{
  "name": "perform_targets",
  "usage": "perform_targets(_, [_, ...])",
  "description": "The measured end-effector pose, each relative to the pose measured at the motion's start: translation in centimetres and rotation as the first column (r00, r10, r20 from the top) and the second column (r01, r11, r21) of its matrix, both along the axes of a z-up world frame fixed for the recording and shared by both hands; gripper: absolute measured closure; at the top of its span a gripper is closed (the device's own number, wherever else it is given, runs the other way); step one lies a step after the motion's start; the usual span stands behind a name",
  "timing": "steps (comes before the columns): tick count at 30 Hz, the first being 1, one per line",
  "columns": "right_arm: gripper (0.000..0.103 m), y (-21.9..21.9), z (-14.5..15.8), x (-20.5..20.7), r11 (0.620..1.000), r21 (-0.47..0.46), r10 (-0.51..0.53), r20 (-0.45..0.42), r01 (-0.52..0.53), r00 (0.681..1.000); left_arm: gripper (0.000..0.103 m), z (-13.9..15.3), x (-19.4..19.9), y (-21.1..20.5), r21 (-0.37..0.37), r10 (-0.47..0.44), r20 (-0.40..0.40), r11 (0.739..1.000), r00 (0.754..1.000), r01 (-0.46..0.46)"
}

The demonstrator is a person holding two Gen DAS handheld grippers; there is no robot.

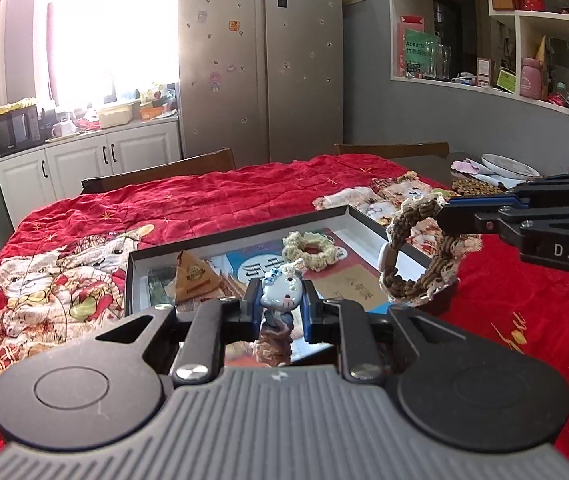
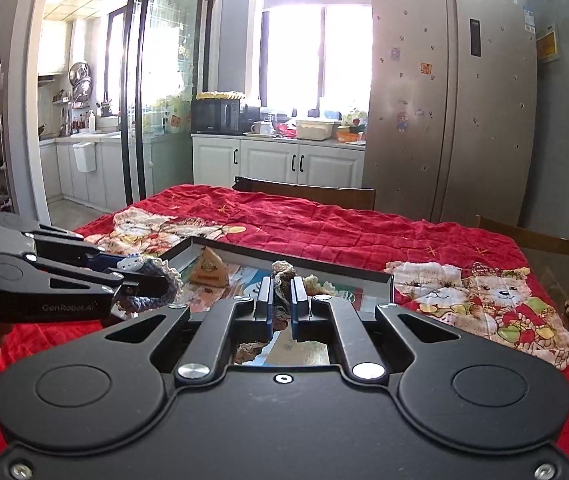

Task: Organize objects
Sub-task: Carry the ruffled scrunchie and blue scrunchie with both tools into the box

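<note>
**Both grippers loaded above the tray**

The left gripper is clamped on a small pale cat-face charm with a blue bow, its blue crocheted part hanging below the pads; in the right wrist view the same gripper comes in from the left with the charm at its tip. The right gripper is closed tight on the edge of a brown crocheted ring with cream trim. Seen from the left wrist, that ring hangs upright from the right gripper over the tray's right corner, apparently clear of it, though the angle leaves that uncertain.

Beneath both lies a shallow black-rimmed tray on a red quilted cloth printed with bears. Inside the tray rest a cream crocheted scrunchie near the far side and a brown triangular packet to the left, on a printed sheet.

Beyond the table stand white cabinets and a steel fridge.
</note>
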State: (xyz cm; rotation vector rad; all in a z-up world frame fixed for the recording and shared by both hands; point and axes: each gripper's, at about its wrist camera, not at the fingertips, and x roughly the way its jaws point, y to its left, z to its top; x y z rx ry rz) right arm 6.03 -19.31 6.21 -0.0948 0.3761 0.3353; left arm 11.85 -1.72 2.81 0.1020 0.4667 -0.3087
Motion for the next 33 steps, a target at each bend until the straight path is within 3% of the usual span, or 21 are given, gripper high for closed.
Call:
perform_targets(18, [0.095,-0.9,0.2,8.2,0.997,0.041,-0.064,-0.026,0.065,0.998,0.081,-0.6,6.6,-1.2,0.009,0.060,-0.017,0.998,0.998,-0.060])
perform_targets(33, [0.095,-1.8,-2.0,14.9,0.983,0.110,-0.137,-0.083,0.146,0.987,0.080,-2.3,11.9,-1.3,-0.013,0.114,-0.072,0.993,0.991,-0.116])
